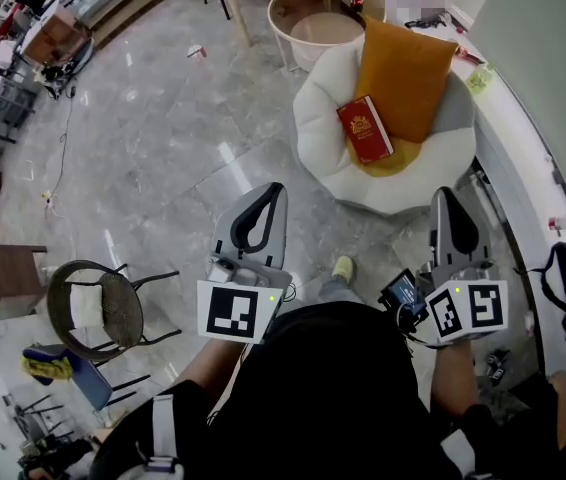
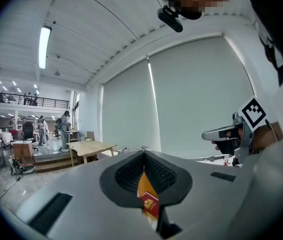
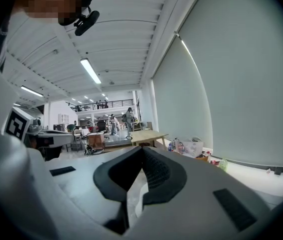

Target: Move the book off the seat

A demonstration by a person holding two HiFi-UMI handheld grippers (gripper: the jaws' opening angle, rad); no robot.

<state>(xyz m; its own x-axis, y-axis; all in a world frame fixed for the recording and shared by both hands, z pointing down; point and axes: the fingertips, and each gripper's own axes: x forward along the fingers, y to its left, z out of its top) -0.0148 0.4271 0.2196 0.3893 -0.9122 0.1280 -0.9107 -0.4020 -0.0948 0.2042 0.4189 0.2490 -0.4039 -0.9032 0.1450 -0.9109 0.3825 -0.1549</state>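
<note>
Both sets of fingers are shut tight and hold nothing. The tips of the left gripper [image 1: 269,190] touch each other. The tips of the right gripper [image 1: 449,196] touch too.

The red book [image 1: 365,129] lies flat on the white round seat [image 1: 321,163]. It is out in front of both grippers, well apart from them, and nothing touches it. It is past the gap between the two grippers, a little nearer the right one. The top of the book touches a big orange cushion [image 1: 406,66]. The cushion leans on the back of the seat, on the far side of the book from the fingers.

From the left gripper view, a bit of the book [image 2: 150,204] and the cushion [image 2: 143,186] peeks through the thin slit under the closed left fingers [image 2: 125,176]. The grey floor [image 1: 163,138] lies below the grippers.
</note>
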